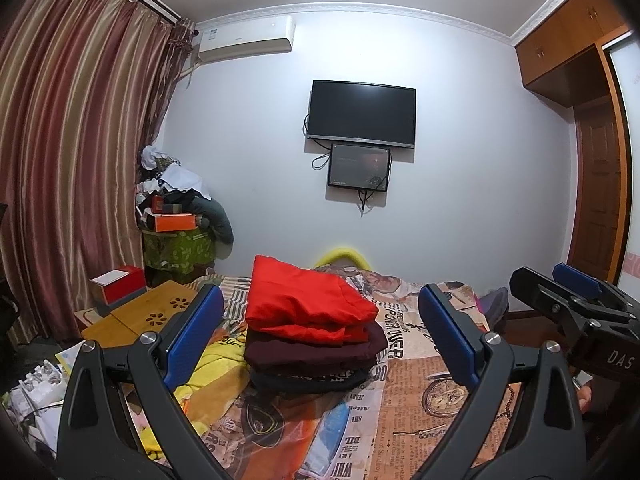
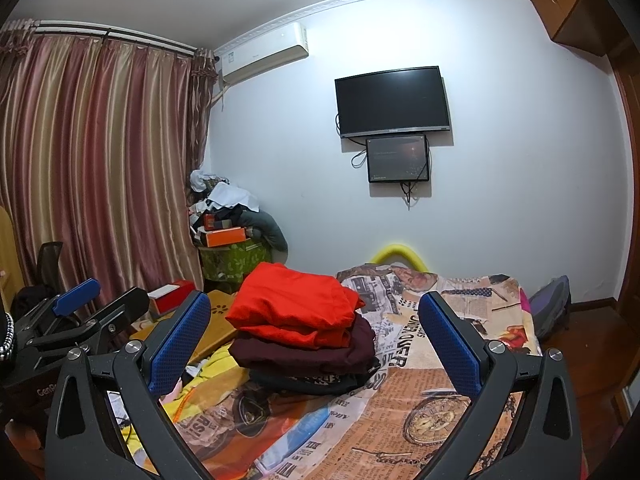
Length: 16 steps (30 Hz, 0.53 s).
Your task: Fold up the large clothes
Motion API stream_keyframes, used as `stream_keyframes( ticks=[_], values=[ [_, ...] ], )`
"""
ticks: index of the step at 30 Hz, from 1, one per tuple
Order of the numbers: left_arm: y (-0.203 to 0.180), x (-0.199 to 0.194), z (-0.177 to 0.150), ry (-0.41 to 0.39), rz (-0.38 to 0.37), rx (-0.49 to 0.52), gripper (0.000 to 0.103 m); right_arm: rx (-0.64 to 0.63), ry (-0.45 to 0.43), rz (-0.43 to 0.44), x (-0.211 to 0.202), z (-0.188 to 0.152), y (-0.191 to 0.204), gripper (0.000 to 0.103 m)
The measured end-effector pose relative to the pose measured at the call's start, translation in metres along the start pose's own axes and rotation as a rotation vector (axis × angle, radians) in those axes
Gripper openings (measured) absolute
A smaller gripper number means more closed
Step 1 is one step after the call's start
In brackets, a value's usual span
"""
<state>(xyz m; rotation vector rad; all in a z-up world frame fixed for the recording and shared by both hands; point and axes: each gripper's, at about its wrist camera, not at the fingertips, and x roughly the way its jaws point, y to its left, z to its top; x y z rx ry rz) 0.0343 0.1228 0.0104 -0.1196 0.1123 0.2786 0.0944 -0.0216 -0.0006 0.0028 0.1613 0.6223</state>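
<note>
A bedroom was seen from two handheld grippers held side by side above a bed (image 1: 420, 364) covered in a newspaper-print sheet. The left gripper (image 1: 320, 336) had its blue-padded fingers (image 1: 196, 332) spread wide apart, holding nothing. The right gripper (image 2: 316, 340) was likewise spread wide and empty, its blue fingers (image 2: 180, 344) framing the same scene.

Between the fingers in both views sat a stack of folded clothes (image 1: 316, 340) in the middle of the bed. A bright red garment (image 1: 304, 300) lay on top, a dark maroon garment (image 1: 316, 350) beneath it, and a black garment (image 1: 308, 380) at the bottom. Just left of the stack, a crumpled yellow garment (image 1: 216, 364) lay unfolded on the bed.

A low wooden table (image 1: 136, 316) stood at the bed's left edge, carrying a red box (image 1: 120, 284). On the far white wall hung a dark television (image 1: 362, 114) with a smaller screen (image 1: 359, 171) under it, and an air conditioner (image 1: 246, 38) near the ceiling. Striped curtains (image 1: 76, 140) covered the left wall, and a heap of boxes and clothes (image 1: 176, 208) filled the corner.
</note>
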Motion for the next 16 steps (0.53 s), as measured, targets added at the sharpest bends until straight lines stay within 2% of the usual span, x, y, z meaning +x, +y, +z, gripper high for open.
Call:
stream_keyframes(
  ticks=[16],
  values=[
    [0.0, 0.0031, -0.0039, 0.013, 0.001, 0.001, 0.098, 0.012, 0.012, -0.003, 0.0036, -0.0018, -0.0026, 0.103]
  ],
)
